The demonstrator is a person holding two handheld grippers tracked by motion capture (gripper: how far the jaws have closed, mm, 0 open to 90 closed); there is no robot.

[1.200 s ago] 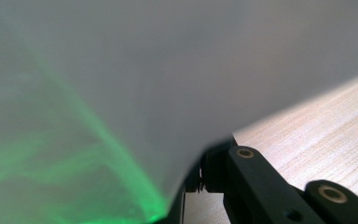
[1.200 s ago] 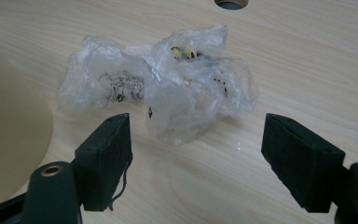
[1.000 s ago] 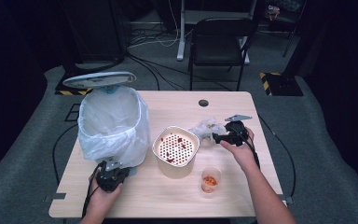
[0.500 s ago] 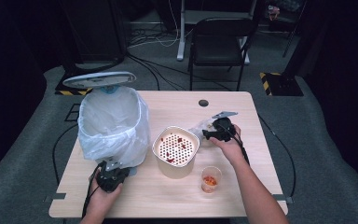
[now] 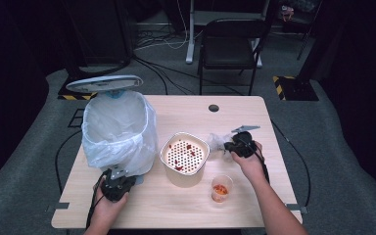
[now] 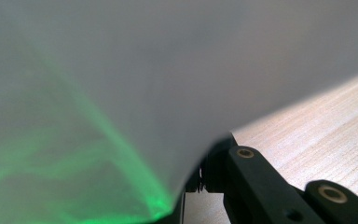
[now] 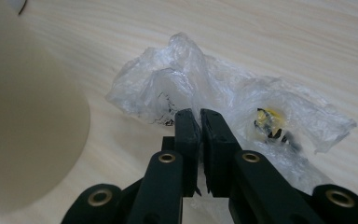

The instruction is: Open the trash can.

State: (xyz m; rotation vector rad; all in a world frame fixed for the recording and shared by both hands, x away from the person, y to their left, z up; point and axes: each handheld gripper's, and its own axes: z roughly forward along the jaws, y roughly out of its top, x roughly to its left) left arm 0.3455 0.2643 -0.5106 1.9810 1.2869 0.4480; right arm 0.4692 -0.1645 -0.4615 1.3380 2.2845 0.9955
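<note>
Standing on grey carpet (image 5: 24, 161) | light wood table (image 5: 186, 112) | black chair (image 5: 230, 44) behind

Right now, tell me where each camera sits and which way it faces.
High view: above the person's side, looking forward and down on the table; both forearms, left gripper and right gripper show.
Left gripper view: rides the left gripper, facing the bin bag close up; its own black jaws show.
Right gripper view: rides the right gripper, looking down at the crumpled plastic wrapper its shut jaws pinch.
Shared: the high view and right gripper view both show the wrapper and the cream container.
</note>
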